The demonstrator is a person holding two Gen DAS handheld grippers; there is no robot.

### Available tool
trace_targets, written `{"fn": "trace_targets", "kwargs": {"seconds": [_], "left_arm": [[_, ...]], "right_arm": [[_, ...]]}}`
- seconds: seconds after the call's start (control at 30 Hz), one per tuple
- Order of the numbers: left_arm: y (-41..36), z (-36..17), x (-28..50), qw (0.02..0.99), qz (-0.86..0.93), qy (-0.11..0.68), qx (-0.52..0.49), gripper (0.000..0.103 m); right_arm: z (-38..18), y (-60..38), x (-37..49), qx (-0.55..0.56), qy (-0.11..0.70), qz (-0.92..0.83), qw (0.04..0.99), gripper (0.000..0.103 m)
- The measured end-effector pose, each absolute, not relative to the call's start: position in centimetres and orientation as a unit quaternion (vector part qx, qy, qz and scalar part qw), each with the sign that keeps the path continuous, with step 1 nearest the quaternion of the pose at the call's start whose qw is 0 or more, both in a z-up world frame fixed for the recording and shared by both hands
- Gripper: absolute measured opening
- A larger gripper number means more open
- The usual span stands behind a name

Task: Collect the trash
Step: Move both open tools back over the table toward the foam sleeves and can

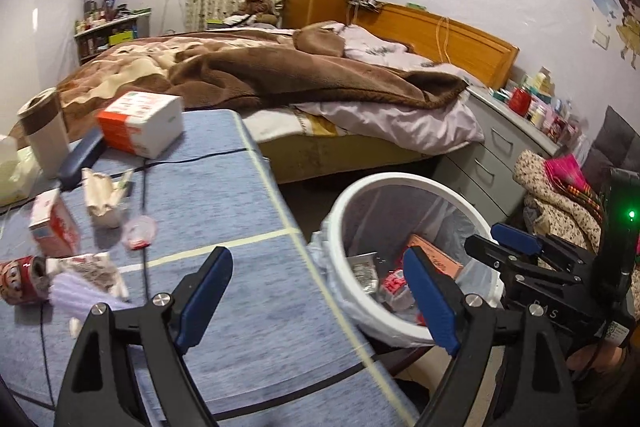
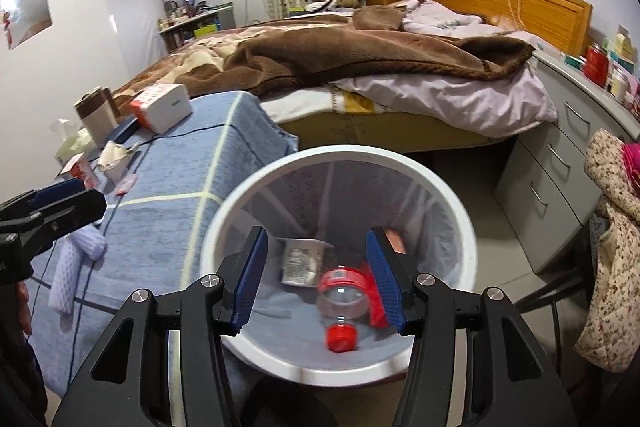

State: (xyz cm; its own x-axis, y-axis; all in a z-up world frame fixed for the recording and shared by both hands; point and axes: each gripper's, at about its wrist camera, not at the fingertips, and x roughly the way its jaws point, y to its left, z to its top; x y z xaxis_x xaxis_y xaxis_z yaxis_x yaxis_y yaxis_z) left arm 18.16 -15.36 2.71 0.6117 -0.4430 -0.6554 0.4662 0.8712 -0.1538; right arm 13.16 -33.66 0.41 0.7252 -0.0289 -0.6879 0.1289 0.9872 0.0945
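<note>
While the left gripper (image 1: 320,303) hangs with jaws spread and empty over the right edge of the blue-covered table (image 1: 224,195), crumpled paper (image 1: 105,197), a small red-and-white carton (image 1: 52,227) and a purple foam sleeve (image 1: 86,293) lie near its left edge. Beyond that right edge stands the white bin (image 1: 408,187).

From the right wrist, the right gripper (image 2: 318,277) is open over the bin (image 2: 280,171), empty; a red-capped plastic bottle (image 2: 344,301) lies inside.
</note>
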Motion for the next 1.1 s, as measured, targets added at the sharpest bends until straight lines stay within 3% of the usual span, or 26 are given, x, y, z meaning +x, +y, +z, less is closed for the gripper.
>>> {"fn": "trace_targets", "kwargs": {"seconds": [0.63, 1.1], "left_arm": [[1.1, 3.1, 19.9, 0.929, -0.127, 0.344, -0.046, 0.088], [8.9, 0.4, 22.0, 0.920, -0.097, 0.380, -0.006, 0.089]], "right_arm": [[0.6, -23.3, 15.6, 0.040, 0.353, 0.092, 0.930, 0.057], [-0.9, -14.7, 18.3, -0.009, 0.386, 0.188, 0.903, 0.059]]}}
